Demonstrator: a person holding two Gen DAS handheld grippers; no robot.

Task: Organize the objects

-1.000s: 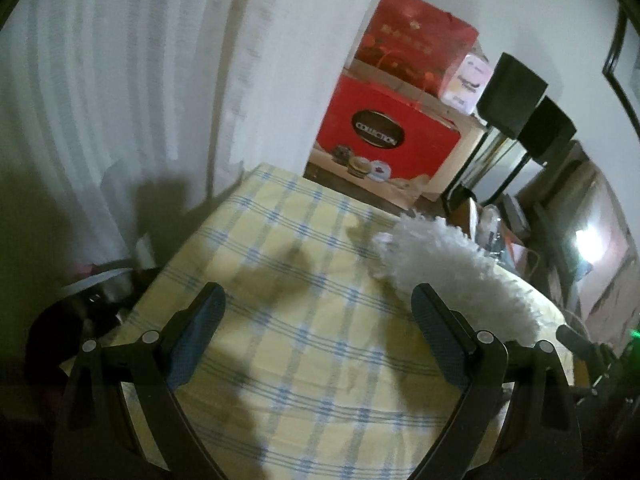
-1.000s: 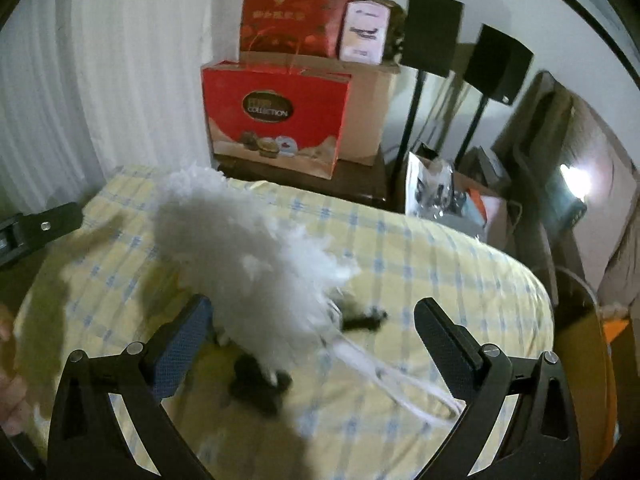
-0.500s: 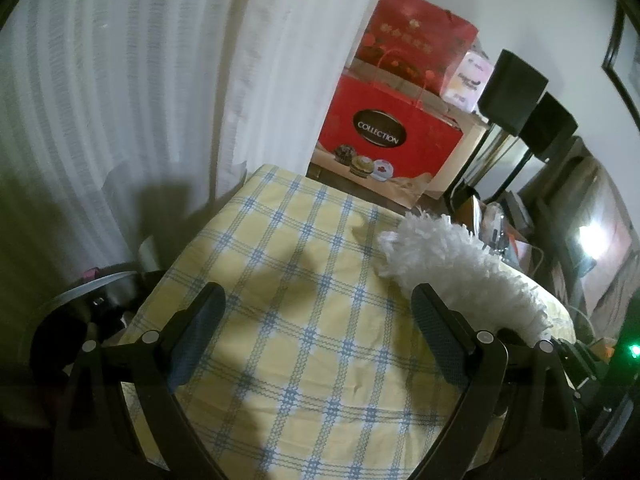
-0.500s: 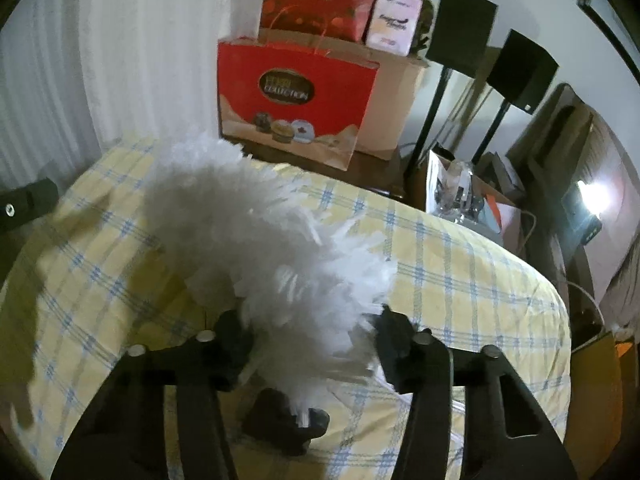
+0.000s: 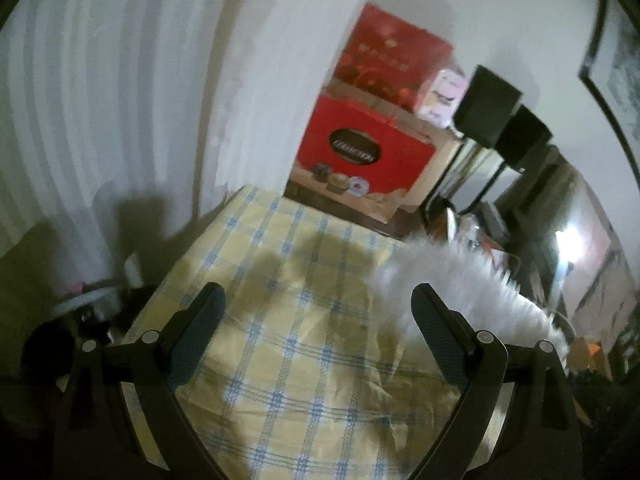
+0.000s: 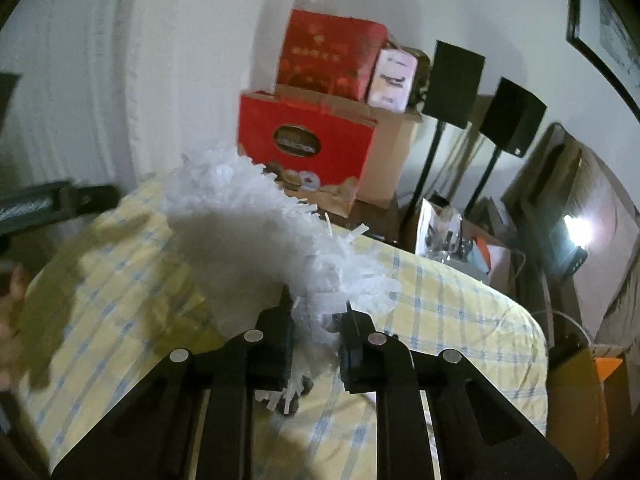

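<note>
A fluffy white duster (image 6: pixel 256 232) stretches over the yellow-and-blue checked tablecloth (image 6: pixel 448 304). My right gripper (image 6: pixel 316 316) is closing on the duster's near end, its pads pressing the white strips between them, and the head looks raised off the cloth. A dark piece of the handle (image 6: pixel 294 398) shows just below the jaws. In the left wrist view the duster (image 5: pixel 460 280) appears blurred at the right, beside the right finger. My left gripper (image 5: pixel 316 312) hangs open over the tablecloth (image 5: pixel 296 360) with nothing between its fingers.
Red gift boxes (image 6: pixel 304 148) and a cardboard box stand behind the table. Two black speakers on stands (image 6: pixel 512 120) stand at the right, with clutter (image 6: pixel 452 236) below them. A white curtain (image 5: pixel 120 120) hangs at the left. A bright lamp (image 6: pixel 576 228) glows far right.
My right gripper went from wide open to closed on the duster's near end. The duster has lifted and shifted, blurred in the left wrist view. The left gripper barely moved.
</note>
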